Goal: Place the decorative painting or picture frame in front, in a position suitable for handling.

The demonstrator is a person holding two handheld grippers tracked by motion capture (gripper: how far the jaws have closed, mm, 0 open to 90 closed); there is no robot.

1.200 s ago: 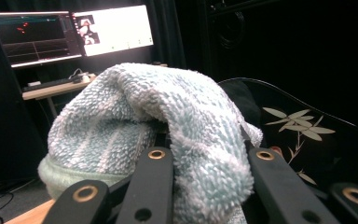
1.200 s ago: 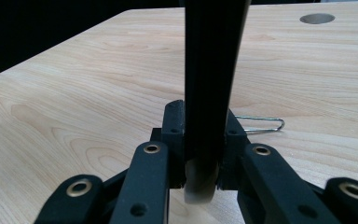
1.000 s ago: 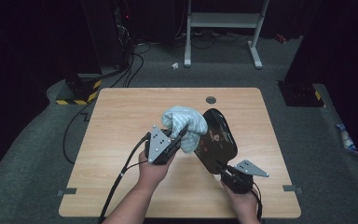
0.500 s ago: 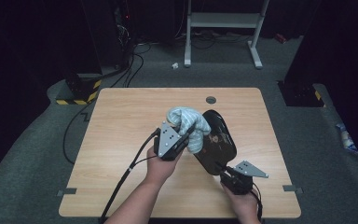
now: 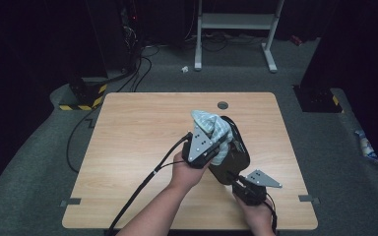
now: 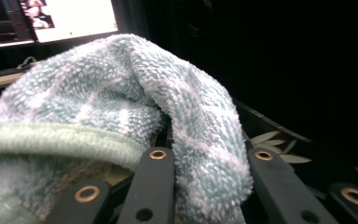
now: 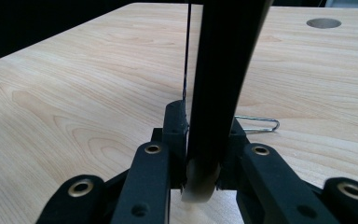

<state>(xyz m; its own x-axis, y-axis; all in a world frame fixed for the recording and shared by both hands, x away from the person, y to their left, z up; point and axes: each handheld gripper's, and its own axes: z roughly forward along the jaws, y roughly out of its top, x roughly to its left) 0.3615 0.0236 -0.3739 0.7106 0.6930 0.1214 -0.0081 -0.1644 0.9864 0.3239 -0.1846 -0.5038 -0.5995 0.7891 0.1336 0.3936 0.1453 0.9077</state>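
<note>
1. At the bottom of the high view, right of centre, the right tongs (image 5: 239, 178) sit in a hand just above the bench's near edge, a grey three-cornered plate on top.
2. These tongs are clamped on the near rim of a black tray (image 5: 236, 156); in the right gripper view the tray's edge (image 7: 219, 84) stands upright between the two black jaws, pinched at its pale lower lip.
3. Behind those jaws in the same view, a thin wire loop (image 7: 261, 124) lies flat on the wood at centre right.
4. A little higher and left of centre in the high view, the left tongs (image 5: 215, 150) rest against a pale blue-green towel (image 5: 211, 130).
5. In the left gripper view a fold of the towel (image 6: 205, 154) is squeezed between the jaws, which are closed tight on it, and the rest bulges up over the left half of the frame.
6. The towel lies on the tray's upper left part, near the middle of the bench (image 5: 138, 142).
7. A round hole (image 5: 222, 104) sits near the bench's far edge, at upper centre.
</note>
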